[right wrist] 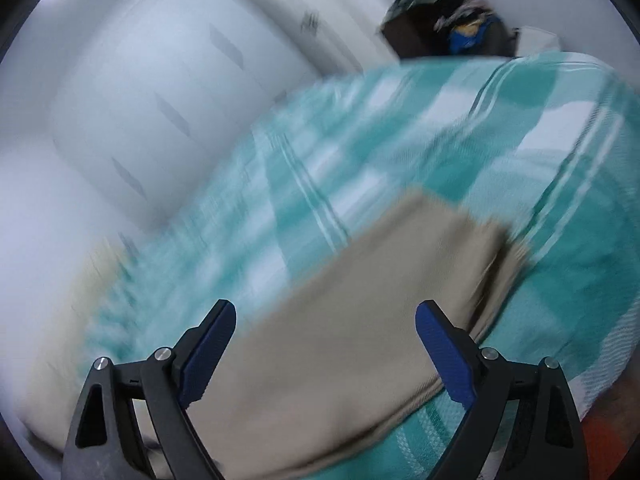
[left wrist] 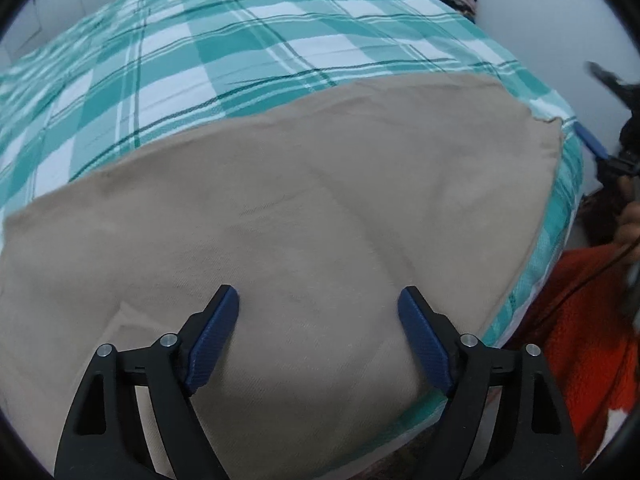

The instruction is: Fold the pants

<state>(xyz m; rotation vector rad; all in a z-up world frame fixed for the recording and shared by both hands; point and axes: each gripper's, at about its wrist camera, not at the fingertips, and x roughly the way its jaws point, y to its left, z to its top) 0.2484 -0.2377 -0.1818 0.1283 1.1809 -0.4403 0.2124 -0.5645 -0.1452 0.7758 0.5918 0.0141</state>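
Both tongs [left wrist: 318,304] [right wrist: 325,318] agape over seemingly folded pants [left wrist: 280,216].

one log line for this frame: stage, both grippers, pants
stage: between folds | left gripper: open, above pants, empty | right gripper: open, empty | pants: tan, lying flat on checked blanket

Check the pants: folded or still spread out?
Folded, it seems. The tan pants lie flat on the checked bedspread as one compact slab with no separate legs; the right wrist view shows stacked layers at one edge, though blurred.
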